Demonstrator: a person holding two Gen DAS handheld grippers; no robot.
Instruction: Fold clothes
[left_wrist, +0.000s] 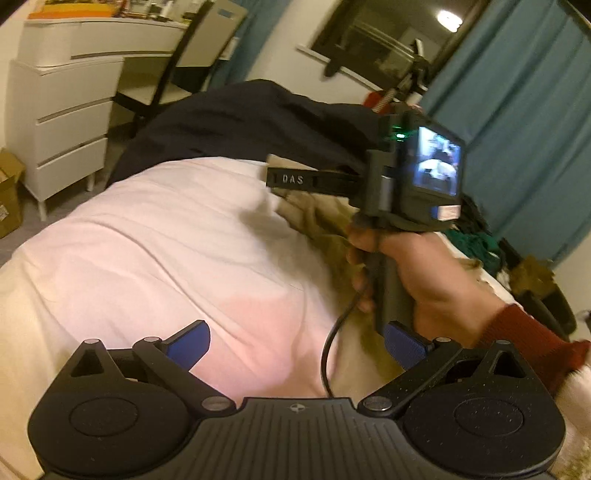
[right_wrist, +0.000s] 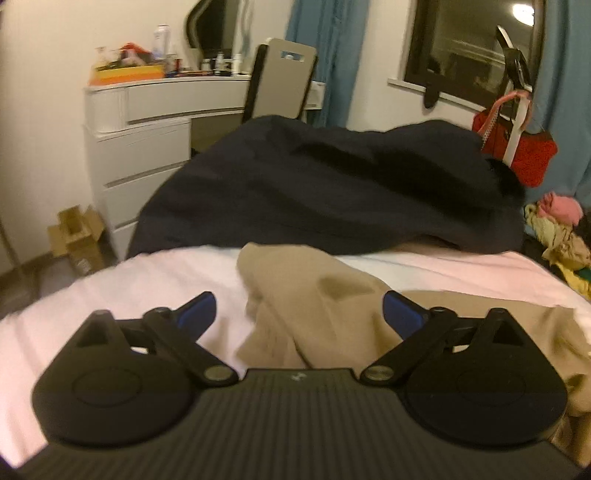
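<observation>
A tan garment lies crumpled on the white bed sheet. My right gripper is open, its blue pads spread wide above the garment's bunched part. In the left wrist view my left gripper is open over the sheet, holding nothing. The same view shows the right gripper's body held by a hand, above the tan garment; its fingers point away, toward the far side of the bed.
A dark navy duvet covers the far part of the bed. A white dresser and chair stand behind at the left. A red bag hangs at the right above a clothes pile. A cardboard box sits on the floor.
</observation>
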